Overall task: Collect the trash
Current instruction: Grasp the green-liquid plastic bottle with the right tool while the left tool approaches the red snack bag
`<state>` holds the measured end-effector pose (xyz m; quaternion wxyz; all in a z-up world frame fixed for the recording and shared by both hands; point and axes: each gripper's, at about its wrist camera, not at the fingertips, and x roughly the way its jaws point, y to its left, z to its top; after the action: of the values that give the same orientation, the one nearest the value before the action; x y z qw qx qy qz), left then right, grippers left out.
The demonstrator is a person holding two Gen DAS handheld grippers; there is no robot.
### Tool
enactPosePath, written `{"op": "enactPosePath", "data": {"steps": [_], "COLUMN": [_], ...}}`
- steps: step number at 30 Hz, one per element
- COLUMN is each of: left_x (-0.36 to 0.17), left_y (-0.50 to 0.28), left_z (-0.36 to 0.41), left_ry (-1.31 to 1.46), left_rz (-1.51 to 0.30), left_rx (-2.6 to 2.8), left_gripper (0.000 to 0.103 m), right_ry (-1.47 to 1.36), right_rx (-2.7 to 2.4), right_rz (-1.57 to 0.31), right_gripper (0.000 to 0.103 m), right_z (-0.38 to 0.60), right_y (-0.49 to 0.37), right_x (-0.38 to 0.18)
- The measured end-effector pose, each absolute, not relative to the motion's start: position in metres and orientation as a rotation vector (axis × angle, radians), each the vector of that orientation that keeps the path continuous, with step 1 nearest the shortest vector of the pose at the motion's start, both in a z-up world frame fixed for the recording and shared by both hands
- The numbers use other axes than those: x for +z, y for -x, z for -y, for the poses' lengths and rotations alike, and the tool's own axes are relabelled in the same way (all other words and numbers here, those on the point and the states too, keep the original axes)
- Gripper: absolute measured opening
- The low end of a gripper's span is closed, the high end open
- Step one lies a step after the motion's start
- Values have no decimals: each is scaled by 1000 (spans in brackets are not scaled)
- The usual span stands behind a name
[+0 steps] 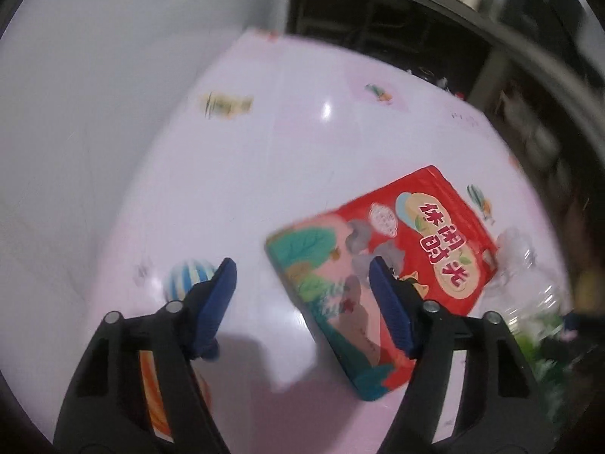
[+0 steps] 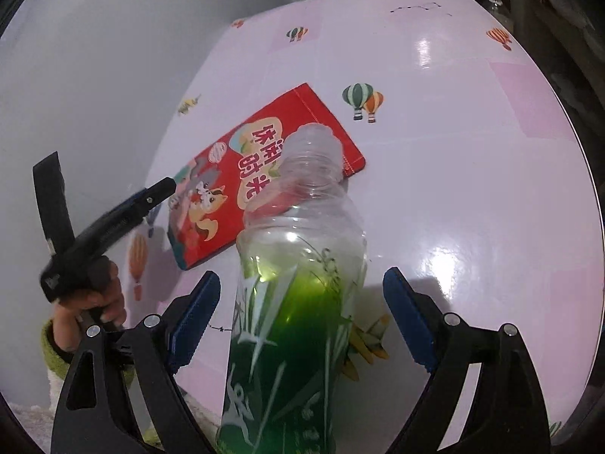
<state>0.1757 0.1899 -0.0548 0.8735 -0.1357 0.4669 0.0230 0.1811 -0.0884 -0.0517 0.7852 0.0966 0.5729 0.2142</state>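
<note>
A flat red snack packet [image 1: 382,257] with Chinese writing lies on the pink table [image 1: 287,151]; it also shows in the right wrist view [image 2: 242,174]. My left gripper [image 1: 302,276] is open just above the packet's near left end, one finger over the packet, the other over bare table. A clear plastic bottle [image 2: 295,295] with a green label, uncapped, stands between the open fingers of my right gripper [image 2: 302,295]; neither pad touches it. The bottle shows blurred at the right edge of the left wrist view [image 1: 529,287]. The left gripper also shows in the right wrist view [image 2: 151,196].
The pink tablecloth [image 2: 453,151] has balloon prints. A white wall [image 1: 94,75] runs along the table's left side. Dark shelving [image 1: 397,26] stands behind the far edge. The table's right edge [image 2: 590,189] drops to dark floor.
</note>
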Motion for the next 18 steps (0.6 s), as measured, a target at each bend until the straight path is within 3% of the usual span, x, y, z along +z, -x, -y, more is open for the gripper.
{"op": "enactPosePath", "data": {"steps": [3,6,10,18], "left_x": [-65,-70,-75,-47], "left_y": [-174,-173,-174,-196], "left_z": [-208,-217,-224,-192], "left_ry": [430,530,636,217], "left_rz": [-985,-974,-972,-908], "left_rx": [28,-8,-49,38], "left_gripper": [57,51,46,51], "right_ry": [-107,-53,-39,-9], "right_rx": [427,415,423,430], "right_rz": [-1236,-1246,-1246,-1245], "right_gripper": [84,72,71,71], "right_z": [74,65,63,76], "right_y": [-187,-192,-195,-193], "right_x": [-56,-61,-65,-64]}}
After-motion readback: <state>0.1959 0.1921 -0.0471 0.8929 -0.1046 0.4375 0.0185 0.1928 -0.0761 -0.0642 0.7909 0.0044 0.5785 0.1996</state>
